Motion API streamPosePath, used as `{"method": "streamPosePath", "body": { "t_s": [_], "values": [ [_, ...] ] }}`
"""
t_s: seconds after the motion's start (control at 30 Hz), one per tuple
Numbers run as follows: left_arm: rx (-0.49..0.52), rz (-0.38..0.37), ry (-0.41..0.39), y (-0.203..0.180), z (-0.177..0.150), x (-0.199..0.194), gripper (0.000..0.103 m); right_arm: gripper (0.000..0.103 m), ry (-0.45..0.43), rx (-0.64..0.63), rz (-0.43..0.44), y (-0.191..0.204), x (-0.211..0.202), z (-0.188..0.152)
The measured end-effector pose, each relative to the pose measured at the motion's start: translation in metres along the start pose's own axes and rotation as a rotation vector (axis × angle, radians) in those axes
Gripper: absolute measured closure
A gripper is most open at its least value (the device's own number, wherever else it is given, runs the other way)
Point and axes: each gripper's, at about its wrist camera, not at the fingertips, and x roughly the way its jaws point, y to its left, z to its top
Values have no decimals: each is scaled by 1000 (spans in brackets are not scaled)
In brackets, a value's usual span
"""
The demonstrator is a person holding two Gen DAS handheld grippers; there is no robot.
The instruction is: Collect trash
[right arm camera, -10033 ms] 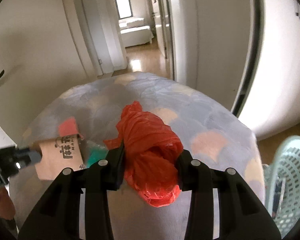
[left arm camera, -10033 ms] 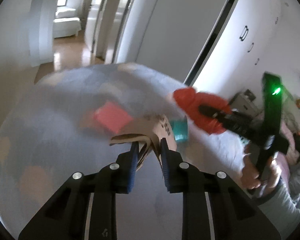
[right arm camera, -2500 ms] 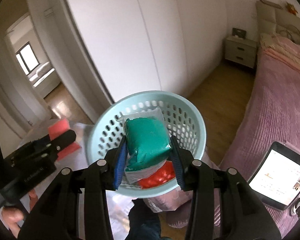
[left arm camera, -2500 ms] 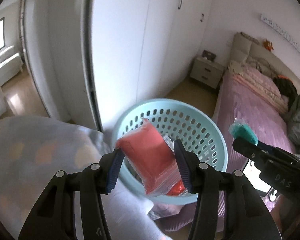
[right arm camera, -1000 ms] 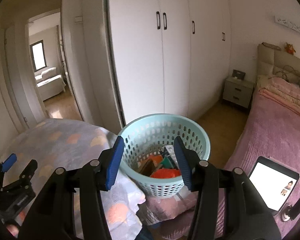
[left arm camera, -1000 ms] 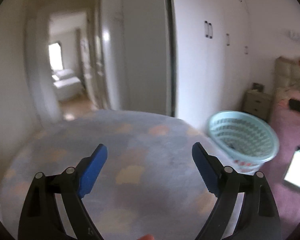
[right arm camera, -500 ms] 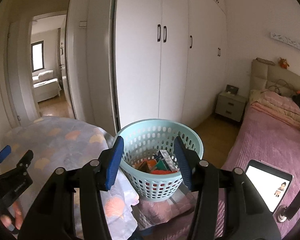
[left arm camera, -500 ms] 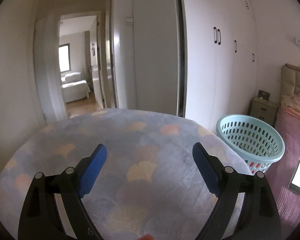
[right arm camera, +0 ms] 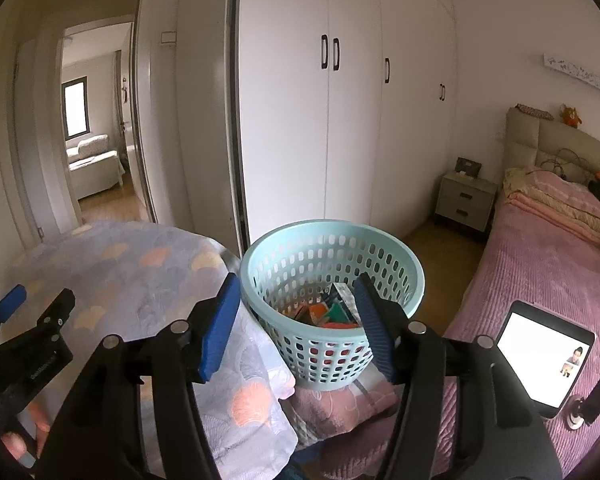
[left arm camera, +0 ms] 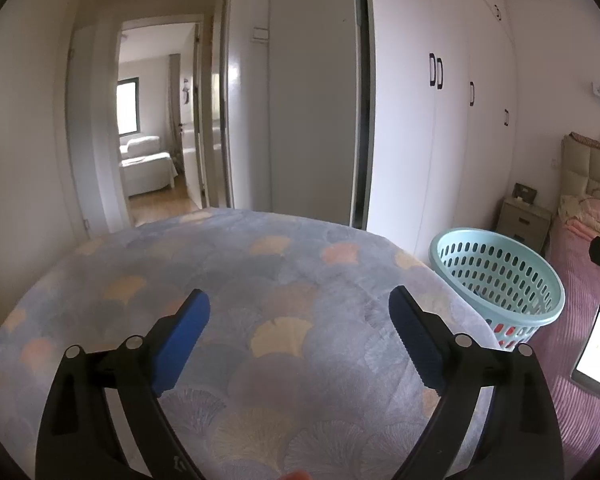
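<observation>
A light blue perforated basket [right arm camera: 384, 252] stands beside the blanket-covered surface and holds several pieces of trash [right arm camera: 328, 312], red, green and white. My right gripper [right arm camera: 296, 304] is open and empty, hovering near the basket's near rim. My left gripper [left arm camera: 296, 312] is wide open and empty above the grey-blue patterned blanket [left arm camera: 260, 280]. The basket also shows at the right of the left wrist view [left arm camera: 496, 268]. The left gripper also shows at the left edge of the right wrist view [right arm camera: 32, 312].
A pink bed [right arm camera: 548, 264] lies at the right with a lit tablet [right arm camera: 544, 356] on it. White wardrobes [right arm camera: 340, 120] and a nightstand [right arm camera: 464, 200] stand behind. An open doorway [left arm camera: 156, 140] is at the back left.
Both grippers dropped their trash into the basket and opened. The left one swung back over the blanket; the right one drew back a little from the basket.
</observation>
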Motion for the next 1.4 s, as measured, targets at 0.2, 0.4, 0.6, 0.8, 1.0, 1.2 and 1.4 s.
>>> {"method": "streamPosePath", "body": {
  "t_s": [0.2, 0.4, 0.6, 0.8, 1.0, 1.2, 1.4],
  "values": [
    [-44, -33, 38, 7, -1, 2, 14, 44, 2, 5, 0, -3, 0, 0],
    [-36, -32, 34, 5, 0, 1, 14, 36, 13, 31, 7, -9, 2, -1],
    [-48, -21, 26, 7, 2, 1, 14, 34, 14, 42, 0, -15, 1, -2],
    [-49, -17, 31, 6, 2, 3, 14, 32, 10, 52, 2, -18, -1, -1],
    [-52, -15, 31, 6, 2, 4, 14, 29, 18, 70, 6, -22, -1, -1],
    [-50, -15, 32, 6, 2, 4, 14, 27, -10, 46, -29, -18, -5, -2],
    [-54, -21, 34, 7, 1, 5, 14, 24, -21, 43, -32, -16, -8, -1]
  ]
}}
